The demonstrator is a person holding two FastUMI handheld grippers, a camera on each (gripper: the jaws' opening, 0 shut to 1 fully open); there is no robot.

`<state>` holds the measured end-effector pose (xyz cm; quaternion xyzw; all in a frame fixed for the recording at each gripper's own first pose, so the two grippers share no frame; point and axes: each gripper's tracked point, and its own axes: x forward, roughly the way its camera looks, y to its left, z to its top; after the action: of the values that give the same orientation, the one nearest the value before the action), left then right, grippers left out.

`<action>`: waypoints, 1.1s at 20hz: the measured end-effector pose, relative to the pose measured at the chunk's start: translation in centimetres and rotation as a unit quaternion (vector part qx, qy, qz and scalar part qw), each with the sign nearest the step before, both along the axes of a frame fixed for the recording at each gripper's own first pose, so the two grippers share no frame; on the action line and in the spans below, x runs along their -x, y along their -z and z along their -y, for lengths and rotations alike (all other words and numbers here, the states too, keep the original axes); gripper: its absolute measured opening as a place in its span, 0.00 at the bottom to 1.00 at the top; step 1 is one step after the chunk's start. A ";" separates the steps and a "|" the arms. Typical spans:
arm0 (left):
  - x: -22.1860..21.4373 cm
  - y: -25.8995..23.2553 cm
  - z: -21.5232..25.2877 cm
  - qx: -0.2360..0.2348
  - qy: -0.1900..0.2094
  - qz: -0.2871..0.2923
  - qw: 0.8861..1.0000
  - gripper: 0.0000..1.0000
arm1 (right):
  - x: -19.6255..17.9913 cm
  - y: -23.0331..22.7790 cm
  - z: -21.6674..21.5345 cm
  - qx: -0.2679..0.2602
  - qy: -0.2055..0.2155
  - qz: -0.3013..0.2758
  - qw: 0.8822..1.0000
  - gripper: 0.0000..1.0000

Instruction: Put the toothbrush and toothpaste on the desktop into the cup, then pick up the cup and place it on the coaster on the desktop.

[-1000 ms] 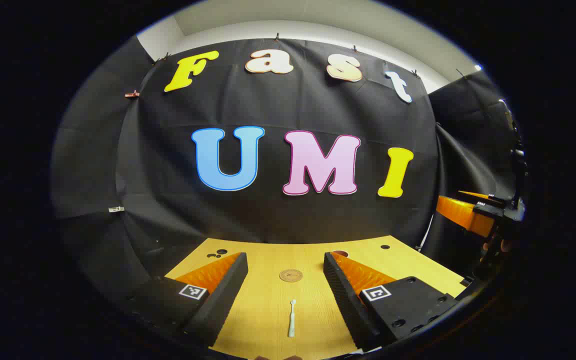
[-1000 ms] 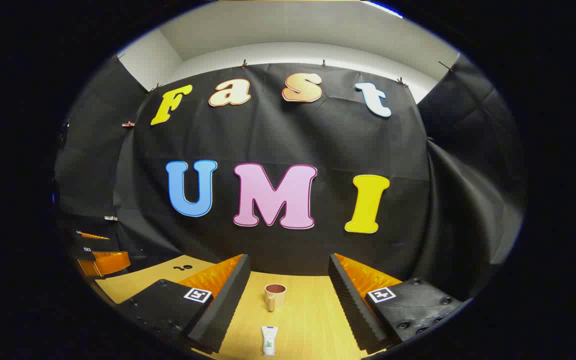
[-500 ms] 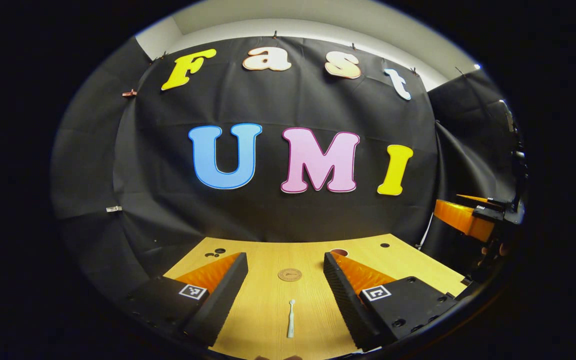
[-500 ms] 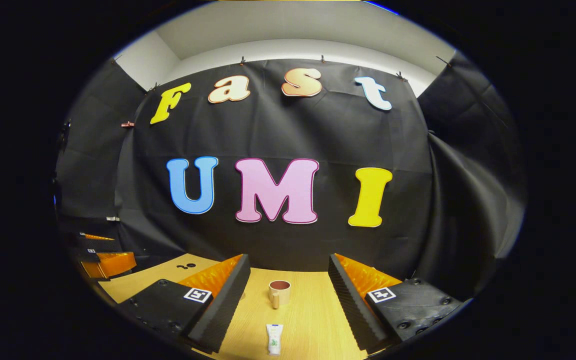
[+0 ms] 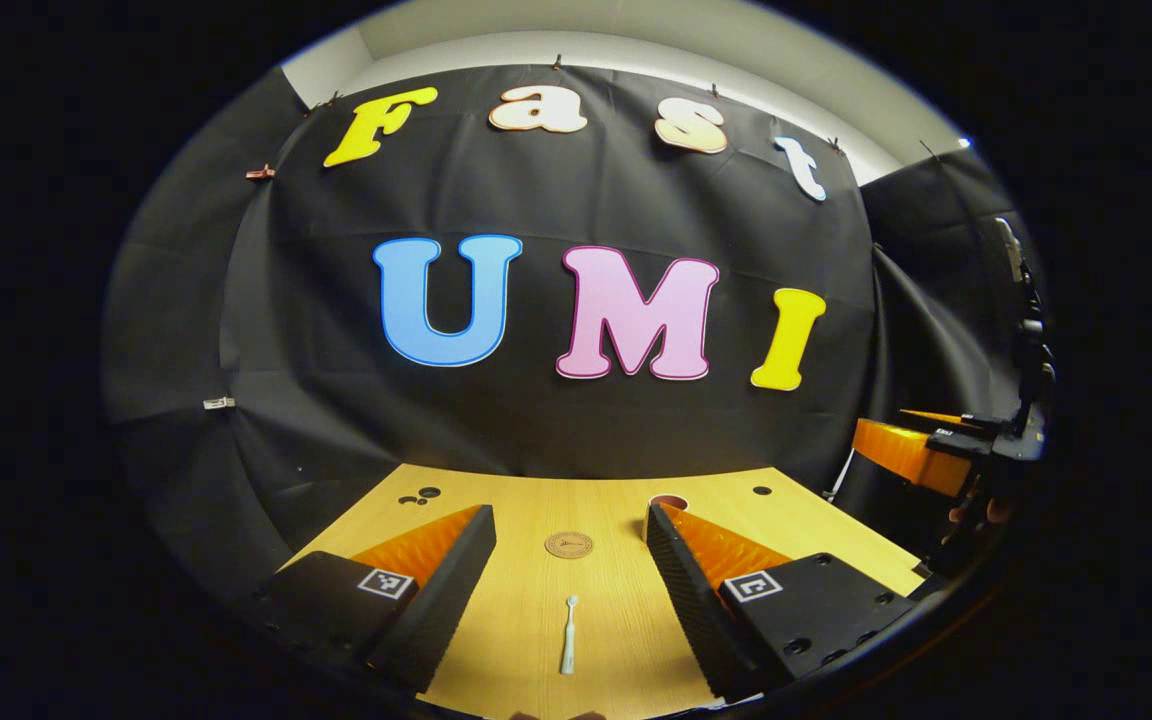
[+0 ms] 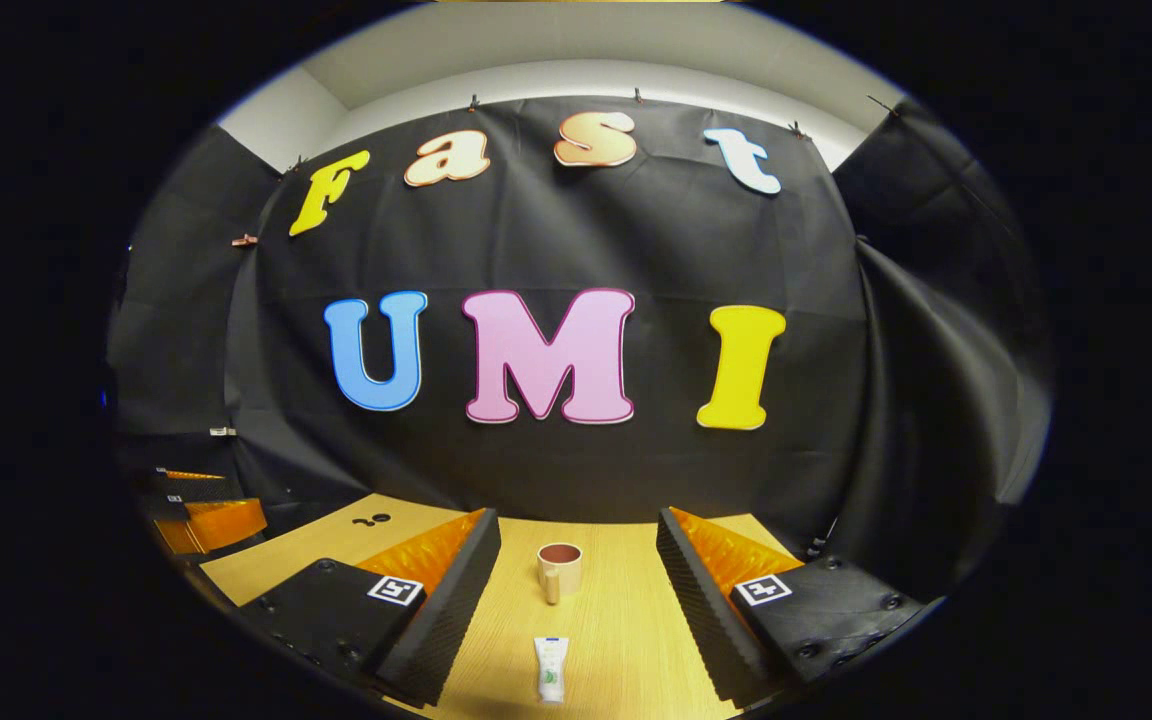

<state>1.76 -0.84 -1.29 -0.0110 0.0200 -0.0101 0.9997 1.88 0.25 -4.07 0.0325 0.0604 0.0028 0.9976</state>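
In the left gripper view a white toothbrush [image 5: 569, 648] lies on the wooden desktop [image 5: 536, 510], lengthwise between the fingers of my open left gripper [image 5: 569, 530]. Beyond it sits a round brown coaster [image 5: 568, 545]. The cup's rim [image 5: 669, 500] peeks out behind the right finger. In the right gripper view a white toothpaste tube [image 6: 551, 668] lies flat between the fingers of my open right gripper [image 6: 577, 530]. The beige cup [image 6: 559, 570] stands upright farther on, handle toward me. Both grippers hover above the desk and hold nothing.
The other gripper [image 5: 921, 455], with a hand on it, shows at the right edge of the left gripper view, and the left one [image 6: 206, 515] at the left edge of the right gripper view. Small dark holes [image 5: 421, 495] dot the desktop's far corners.
Both views have tilted slightly down and moved forward, so more desktop shows. The toothbrush, toothpaste, cup and coaster lie where they were; both grippers stay open.
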 end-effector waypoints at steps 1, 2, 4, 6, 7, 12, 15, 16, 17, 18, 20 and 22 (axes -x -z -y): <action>-0.1 0.2 0.1 -0.002 0.001 -0.003 1.000 0.97 | -0.2 0.2 -0.1 -0.005 -0.001 -0.005 1.000 0.97; 0.0 0.5 0.1 -0.003 0.001 -0.005 1.000 0.97 | -0.5 0.3 -0.2 -0.006 -0.003 -0.008 1.000 0.97; -0.2 0.9 0.1 0.000 0.000 -0.011 1.000 0.97 | -1.1 1.3 -0.3 -0.001 -0.009 -0.022 1.000 0.96; -0.3 1.3 0.1 0.004 -0.003 -0.016 1.000 0.97 | -1.8 2.9 -0.6 -0.002 -0.017 -0.050 0.999 0.97; -0.4 1.5 0.1 0.005 -0.006 -0.019 1.000 0.97 | -2.1 4.1 -0.7 -0.005 -0.020 -0.072 0.997 0.97; -0.8 3.3 -0.6 0.010 -0.020 -0.037 0.999 0.97 | -3.8 9.9 -1.8 -0.019 -0.035 -0.181 0.983 0.98; -0.8 4.7 -1.5 0.021 -0.036 -0.054 0.998 0.97 | -4.6 13.8 -2.4 -0.014 -0.049 -0.235 0.971 0.98; -0.7 5.2 -1.7 0.025 -0.041 -0.060 0.997 0.97 | -4.6 15.0 -2.6 -0.014 -0.053 -0.252 0.966 0.98; -0.8 5.6 -2.1 0.026 -0.048 -0.067 0.996 0.97 | -4.9 16.5 -2.8 -0.014 -0.055 -0.269 0.962 0.98; -0.9 6.2 -2.5 0.027 -0.055 -0.073 0.995 0.97 | -4.9 17.6 -2.9 -0.010 -0.061 -0.286 0.956 0.98; -1.0 6.9 -3.2 0.028 -0.070 -0.083 0.994 0.97 | -4.6 19.9 -3.6 -0.006 -0.075 -0.320 0.944 0.98; -1.1 7.4 -3.6 0.022 -0.078 -0.090 0.993 0.97 | -4.8 22.4 -4.3 -0.008 -0.084 -0.348 0.934 0.98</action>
<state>2.89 2.78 -8.66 -0.0358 0.1083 0.0690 0.9911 6.71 4.55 -26.49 0.0347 0.4064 0.0761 0.9099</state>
